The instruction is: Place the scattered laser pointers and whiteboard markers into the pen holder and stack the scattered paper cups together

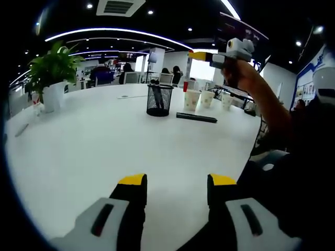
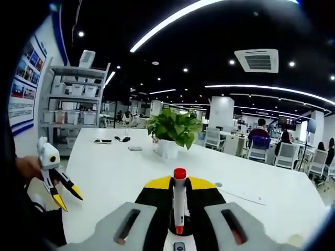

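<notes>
The right hand-held gripper [image 2: 179, 209] is clamping a red-capped whiteboard marker [image 2: 179, 201] between its yellow-tipped jaws, the marker standing upright with its cap on top. In the left gripper view this same gripper is being held high above the far side of the desk [image 1: 104, 141], over the paper cups and to the right of the pen holder. The left hand-held gripper [image 1: 175, 183] is hanging low over the near part of the desk with its jaws apart and nothing between them.

Farther out, the black mesh pen holder [image 1: 158, 99] is standing upright near the desk's far edge; dark items seem to be sitting inside it, though they are too small to identify. Just beside it, a dark, slim pointer-like object [image 1: 196, 117] is lying flat on the desk, not yet collected. Three paper cups [image 1: 191, 99] are standing separately behind it, unstacked. A potted plant [image 1: 52, 78] is standing at the desk's left side.

Judged from this, the marker in hand is awaiting delivery to the holder, while the lying object and all cup stacking are remaining.
</notes>
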{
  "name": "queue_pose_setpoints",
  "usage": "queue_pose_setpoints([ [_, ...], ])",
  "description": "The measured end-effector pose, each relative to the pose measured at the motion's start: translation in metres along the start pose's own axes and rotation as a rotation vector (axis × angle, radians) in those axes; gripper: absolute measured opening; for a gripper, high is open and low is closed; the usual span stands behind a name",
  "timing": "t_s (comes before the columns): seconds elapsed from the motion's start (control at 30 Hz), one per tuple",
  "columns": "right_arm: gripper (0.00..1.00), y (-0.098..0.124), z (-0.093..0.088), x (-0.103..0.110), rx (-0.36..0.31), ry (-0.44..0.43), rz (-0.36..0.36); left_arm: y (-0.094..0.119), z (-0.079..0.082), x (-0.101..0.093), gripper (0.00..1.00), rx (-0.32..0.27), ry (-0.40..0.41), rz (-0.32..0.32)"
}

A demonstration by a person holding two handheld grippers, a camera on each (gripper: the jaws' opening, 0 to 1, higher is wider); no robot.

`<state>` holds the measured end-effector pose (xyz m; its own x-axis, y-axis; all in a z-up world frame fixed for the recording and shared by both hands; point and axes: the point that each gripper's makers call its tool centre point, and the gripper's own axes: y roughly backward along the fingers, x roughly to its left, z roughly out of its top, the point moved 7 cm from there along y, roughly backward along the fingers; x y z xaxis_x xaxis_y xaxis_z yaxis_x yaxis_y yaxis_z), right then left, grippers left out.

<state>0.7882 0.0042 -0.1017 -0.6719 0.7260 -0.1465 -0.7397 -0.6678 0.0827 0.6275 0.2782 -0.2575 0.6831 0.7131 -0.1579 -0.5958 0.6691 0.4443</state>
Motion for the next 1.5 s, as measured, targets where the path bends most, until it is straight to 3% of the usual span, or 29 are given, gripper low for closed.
queue_pose_setpoints([
  [0.87, 0.13, -0.014, 0.019, 0.0, -0.016, 0.057, 0.005, 0.0, 0.002, 0.0, 0.47, -0.009, -0.004, -0.006],
  [1.5, 0.13, -0.024, 0.022, -0.005, -0.019, 0.064, 0.003, 0.001, 0.002, 0.002, 0.47, -0.017, -0.003, -0.006],
])
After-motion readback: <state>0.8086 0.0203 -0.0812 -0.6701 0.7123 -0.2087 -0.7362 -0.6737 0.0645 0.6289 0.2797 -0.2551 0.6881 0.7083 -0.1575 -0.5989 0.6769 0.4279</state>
